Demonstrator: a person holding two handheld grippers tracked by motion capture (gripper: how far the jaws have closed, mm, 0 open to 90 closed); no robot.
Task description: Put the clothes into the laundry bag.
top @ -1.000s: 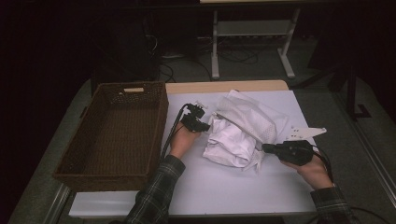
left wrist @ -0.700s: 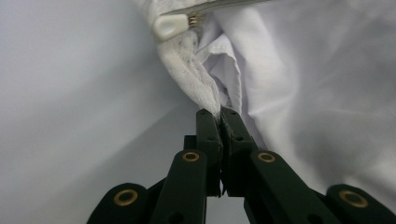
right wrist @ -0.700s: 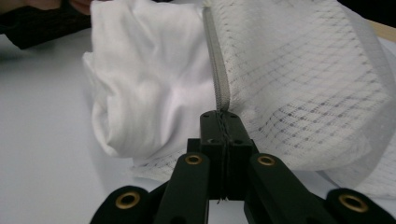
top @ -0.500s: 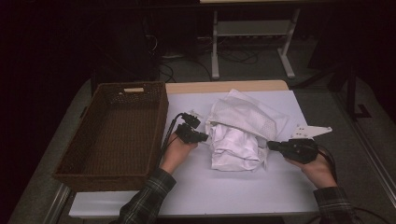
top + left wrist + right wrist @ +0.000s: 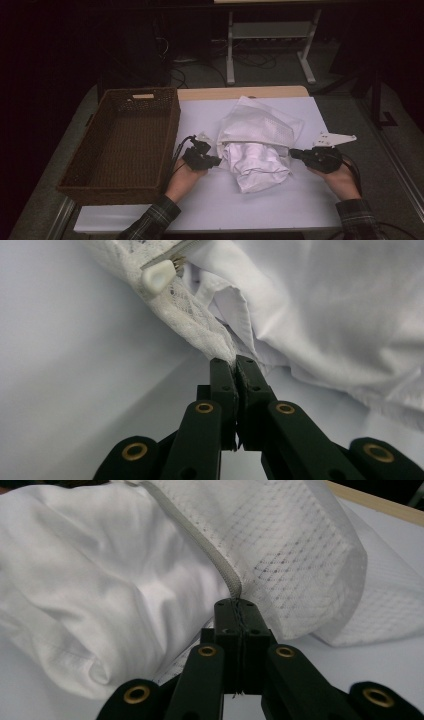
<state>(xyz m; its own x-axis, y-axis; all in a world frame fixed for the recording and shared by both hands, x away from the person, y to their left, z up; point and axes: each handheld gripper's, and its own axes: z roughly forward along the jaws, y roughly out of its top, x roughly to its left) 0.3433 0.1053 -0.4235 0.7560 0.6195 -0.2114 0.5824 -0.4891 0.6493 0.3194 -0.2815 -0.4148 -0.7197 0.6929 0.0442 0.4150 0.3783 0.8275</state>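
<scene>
A white mesh laundry bag (image 5: 262, 127) lies mid-table with a white garment (image 5: 257, 167) bulging out of its open mouth toward me. My left gripper (image 5: 216, 161) is shut on the bag's lace-like rim (image 5: 200, 322), just below the white zipper pull (image 5: 159, 276). My right gripper (image 5: 294, 153) is shut on the opposite side of the mouth, pinching the zipper seam (image 5: 227, 577) where the mesh (image 5: 290, 545) meets the garment (image 5: 100, 595). The two grippers hold the bag's mouth from left and right.
A dark wicker basket (image 5: 125, 145) stands at the table's left side, close to my left hand. The white table top (image 5: 240, 210) has free room in front of the bag. Beyond the far edge are a metal stand (image 5: 270, 35) and cables on the floor.
My left gripper has moved leftward, away from the garment, drawing the bag's rim with it. The bag's mouth is stretched wider and the garment shows more. The right hand shifted only slightly.
</scene>
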